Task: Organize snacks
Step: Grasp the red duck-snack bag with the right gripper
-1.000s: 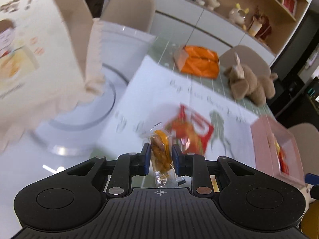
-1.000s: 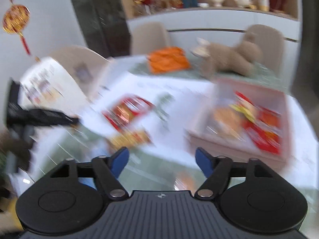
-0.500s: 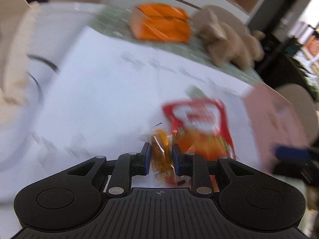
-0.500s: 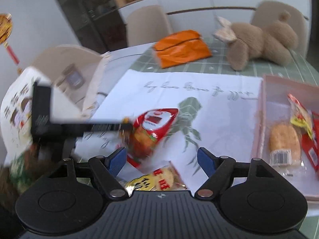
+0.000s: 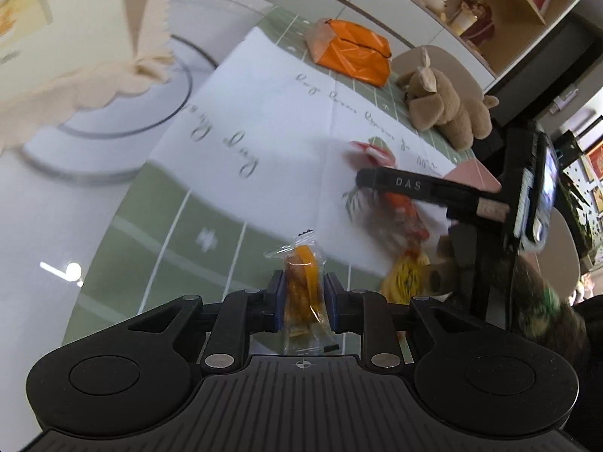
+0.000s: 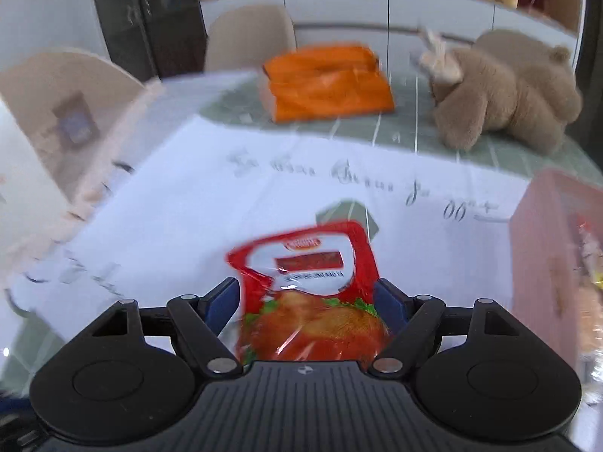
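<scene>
My left gripper (image 5: 301, 293) is shut on a small clear packet with an orange snack (image 5: 303, 293), held above the green table. My right gripper (image 6: 307, 293) has its blue pads on both sides of a red snack bag (image 6: 309, 297) over the white paper sheet; the pads touch the bag's edges. In the left wrist view the right gripper (image 5: 433, 190) shows as a black tool over the blurred red bag (image 5: 395, 207). A yellow snack packet (image 5: 407, 275) lies on the table beside it. The pink box (image 6: 542, 263) with snacks stands at the right.
An orange bag (image 6: 328, 83) and a brown plush bear (image 6: 508, 90) lie at the far side of the table. A white round appliance (image 5: 113, 113) and a cream cloth (image 5: 94, 75) are at the left. Chairs (image 6: 248, 34) surround the table.
My right gripper moved forward and down over the red bag and narrowed from wide open onto it. My left gripper pulled back toward the table's near edge, still holding the orange packet.
</scene>
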Demonstrator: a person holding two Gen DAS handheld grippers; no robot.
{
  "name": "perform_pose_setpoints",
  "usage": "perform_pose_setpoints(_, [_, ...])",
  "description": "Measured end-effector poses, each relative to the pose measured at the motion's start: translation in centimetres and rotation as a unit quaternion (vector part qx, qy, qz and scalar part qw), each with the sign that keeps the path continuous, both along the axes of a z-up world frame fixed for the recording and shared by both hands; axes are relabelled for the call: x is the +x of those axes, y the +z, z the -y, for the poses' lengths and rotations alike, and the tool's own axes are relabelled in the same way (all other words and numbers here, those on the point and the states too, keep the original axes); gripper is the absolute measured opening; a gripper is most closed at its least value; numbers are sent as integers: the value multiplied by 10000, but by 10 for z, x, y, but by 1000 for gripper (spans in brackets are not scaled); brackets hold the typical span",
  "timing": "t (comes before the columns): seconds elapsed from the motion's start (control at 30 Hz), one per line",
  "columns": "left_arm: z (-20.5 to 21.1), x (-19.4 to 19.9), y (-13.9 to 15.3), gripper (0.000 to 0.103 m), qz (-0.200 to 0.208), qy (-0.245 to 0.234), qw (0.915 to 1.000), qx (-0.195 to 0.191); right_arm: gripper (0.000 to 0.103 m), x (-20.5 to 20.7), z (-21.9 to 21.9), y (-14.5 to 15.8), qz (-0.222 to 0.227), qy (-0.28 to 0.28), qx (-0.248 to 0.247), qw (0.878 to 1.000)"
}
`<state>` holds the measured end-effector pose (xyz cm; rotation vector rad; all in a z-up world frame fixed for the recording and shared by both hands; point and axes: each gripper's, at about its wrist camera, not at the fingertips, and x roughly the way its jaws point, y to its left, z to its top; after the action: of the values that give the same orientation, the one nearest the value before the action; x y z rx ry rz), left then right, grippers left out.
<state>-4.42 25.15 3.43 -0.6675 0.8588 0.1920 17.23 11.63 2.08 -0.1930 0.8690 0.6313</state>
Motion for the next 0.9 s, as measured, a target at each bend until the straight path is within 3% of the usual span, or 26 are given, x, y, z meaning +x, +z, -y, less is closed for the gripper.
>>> perform_pose_setpoints(0.07, [2, -10, 0, 26, -37, 12, 10000, -62, 77, -2, 1, 3, -42, 204, -202, 9996])
perform_pose_setpoints(0.1, [3, -12, -1, 26, -63, 18, 9999, -100, 68, -7, 4, 9, -95, 435, -189, 9988])
perform_pose_setpoints(0.13, [5, -12, -2, 26, -93, 9, 9999, -140, 52, -12, 9, 15, -129, 601, -162, 9980])
perform_pose_setpoints(0.2, [12, -10, -4, 25, -155, -76, 9997, -197, 37, -25, 27, 29, -402, 910, 35, 9950])
perform_pose_setpoints(0.33, [36, 2, 3, 26, -97, -523, 9983, -243, 31, -59, 73, 50, -735, 1116, 340, 9904])
perform_pose_setpoints(0.4, [52, 8, 7, 26, -30, -834, 9960, -304, 24, -78, 104, 61, -899, 1104, 594, 9880])
perform_pose_setpoints(0.47, [73, 13, 8, 26, -10, -1191, 9922, -358, 9, -91, 138, 69, -1176, 1015, 926, 9835])
perform_pose_setpoints(0.5, [83, 15, 7, 26, -27, -1346, 9902, -366, 9, -96, 158, 72, -1311, 905, 1110, 9810])
perform_pose_setpoints(0.57, [103, 19, 3, 26, -123, -1599, 9865, -341, 9, -101, 192, 73, -1268, 591, 1189, 9830])
perform_pose_setpoints(0.7, [128, 22, -2, 26, -413, -1699, 9846, -67, 15, -119, 235, 75, -282, -47, 453, 9986])
perform_pose_setpoints(0.73, [131, 21, 0, 26, -468, -1667, 9848, 108, 27, -125, 241, 76, -115, -83, 329, 9994])
perform_pose_setpoints(0.77, [134, 20, 2, 25, -511, -1627, 9849, 282, 50, -130, 245, 77, -45, -65, 310, 9995])
perform_pose_setpoints(0.83, [135, 18, 5, 25, -547, -1549, 9857, 384, 81, -142, 244, 77, -19, 151, 432, 9990])
perform_pose_setpoints(0.9, [136, 17, 8, 26, -588, -1476, 9858, 537, 83, -147, 231, 71, -90, 372, 411, 9984])
